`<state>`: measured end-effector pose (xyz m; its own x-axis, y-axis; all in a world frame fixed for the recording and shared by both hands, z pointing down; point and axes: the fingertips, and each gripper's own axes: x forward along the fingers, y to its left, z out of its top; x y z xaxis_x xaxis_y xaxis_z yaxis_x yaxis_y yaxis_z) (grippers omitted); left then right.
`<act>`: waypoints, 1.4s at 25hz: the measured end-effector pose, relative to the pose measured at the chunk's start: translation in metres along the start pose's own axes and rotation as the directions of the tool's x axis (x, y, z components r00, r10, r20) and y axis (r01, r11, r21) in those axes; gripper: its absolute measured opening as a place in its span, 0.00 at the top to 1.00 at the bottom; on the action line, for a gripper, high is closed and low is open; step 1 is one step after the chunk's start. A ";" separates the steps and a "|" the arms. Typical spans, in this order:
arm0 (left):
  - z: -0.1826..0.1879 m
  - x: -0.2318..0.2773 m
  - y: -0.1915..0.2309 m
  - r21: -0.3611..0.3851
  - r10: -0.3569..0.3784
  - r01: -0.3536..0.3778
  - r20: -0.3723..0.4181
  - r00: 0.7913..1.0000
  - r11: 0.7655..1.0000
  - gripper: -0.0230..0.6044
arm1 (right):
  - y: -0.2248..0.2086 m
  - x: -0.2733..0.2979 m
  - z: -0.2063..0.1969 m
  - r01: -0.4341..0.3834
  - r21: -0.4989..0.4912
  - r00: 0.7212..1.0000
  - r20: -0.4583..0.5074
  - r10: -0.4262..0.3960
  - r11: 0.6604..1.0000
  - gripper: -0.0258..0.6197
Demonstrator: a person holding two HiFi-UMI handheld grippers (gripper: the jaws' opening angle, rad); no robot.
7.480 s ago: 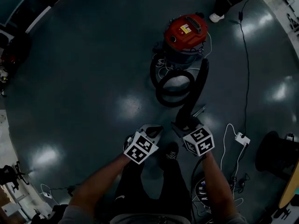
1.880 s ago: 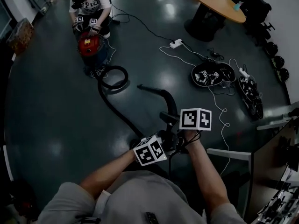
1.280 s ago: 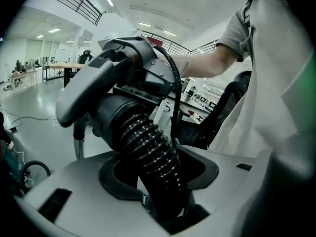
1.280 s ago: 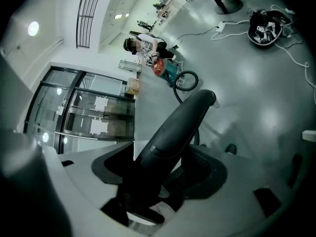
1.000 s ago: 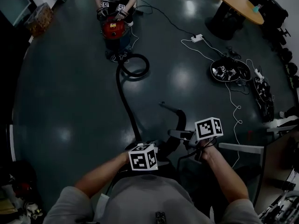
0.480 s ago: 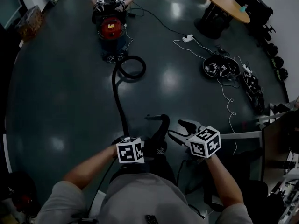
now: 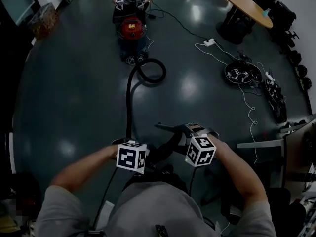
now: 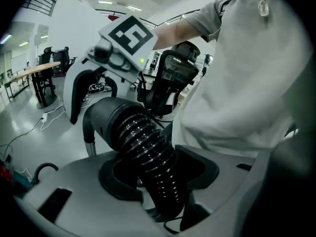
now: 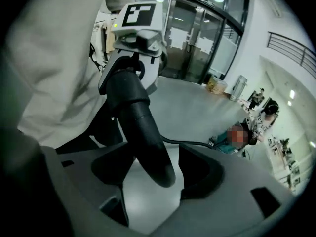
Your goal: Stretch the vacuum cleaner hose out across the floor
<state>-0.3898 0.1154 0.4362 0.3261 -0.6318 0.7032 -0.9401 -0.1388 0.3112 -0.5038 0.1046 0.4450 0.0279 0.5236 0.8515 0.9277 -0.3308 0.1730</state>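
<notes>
The red vacuum cleaner [image 7: 131, 26] stands far off at the top of the head view, with a person crouched behind it. Its black ribbed hose [image 7: 129, 98] makes one loop [image 7: 151, 71] near the machine, then runs fairly straight down the floor to my hands. My left gripper [image 7: 141, 158] is shut on the hose [image 8: 148, 152] just below the smooth curved handle tube [image 7: 169, 141]. My right gripper [image 7: 189, 132] stands open, and the tube's free end [image 9: 159, 167] lies between its jaws with a gap on the right side.
A round wooden table [image 7: 246, 1] stands at the top right. A white power strip [image 7: 210, 42] and its cables, a tray of cords [image 7: 242, 73] and more gear lie on the floor to the right. A grey desk edge [image 7: 256, 143] is close on my right.
I have stepped back with the hose, which now lies straighter. The right gripper has rolled over and come in from the right onto the handle tube. The left gripper keeps its hold.
</notes>
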 end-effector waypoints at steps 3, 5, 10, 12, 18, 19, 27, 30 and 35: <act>0.017 0.001 -0.015 0.020 0.019 -0.019 -0.015 1.000 1.000 0.62 | 0.025 0.005 0.012 -0.056 -0.072 0.998 0.011 0.057 0.996 0.51; 0.026 0.005 -0.026 0.029 0.043 -0.041 -0.041 0.998 0.999 0.62 | 0.038 0.001 0.016 -0.033 -0.161 0.999 -0.011 0.032 0.986 0.56; 0.023 0.018 -0.049 -0.013 0.119 -0.121 -0.098 0.988 0.993 0.62 | 0.062 -0.013 0.026 0.147 -0.292 0.989 0.017 -0.148 0.945 0.82; 0.024 0.015 -0.040 -0.030 0.232 -0.235 -0.093 0.968 0.971 0.62 | 0.063 -0.024 0.026 0.227 -0.214 0.974 0.041 -0.223 0.950 0.82; 0.022 -0.040 -0.022 -0.181 0.578 -0.569 0.001 0.816 0.802 0.61 | 0.075 -0.064 0.005 0.376 0.187 0.925 -0.011 -0.381 0.908 0.83; 0.019 -0.051 -0.023 -0.195 0.612 -0.598 0.012 0.791 0.777 0.61 | 0.080 -0.069 0.001 0.393 0.248 0.916 -0.026 -0.399 0.885 0.83; -0.036 -0.114 -0.035 -0.353 0.767 -0.694 0.129 0.628 0.627 0.61 | 0.128 -0.068 0.017 0.531 0.614 0.823 -0.208 -0.529 0.584 0.83; -0.058 -0.112 -0.046 -0.412 0.726 -0.618 0.185 0.662 0.669 0.61 | 0.141 -0.065 0.033 0.559 0.724 0.774 -0.279 -0.569 0.404 0.83; -0.051 -0.090 -0.064 -0.438 0.608 -0.461 0.293 0.738 0.772 0.61 | 0.166 -0.065 0.057 0.528 0.836 0.719 -0.347 -0.603 0.149 0.83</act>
<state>-0.3539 0.2195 0.3856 -0.3598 -0.7743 0.5206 -0.8325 0.5183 0.1955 -0.3302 0.0606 0.3901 -0.6680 0.3038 0.6794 0.4646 0.8833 0.0619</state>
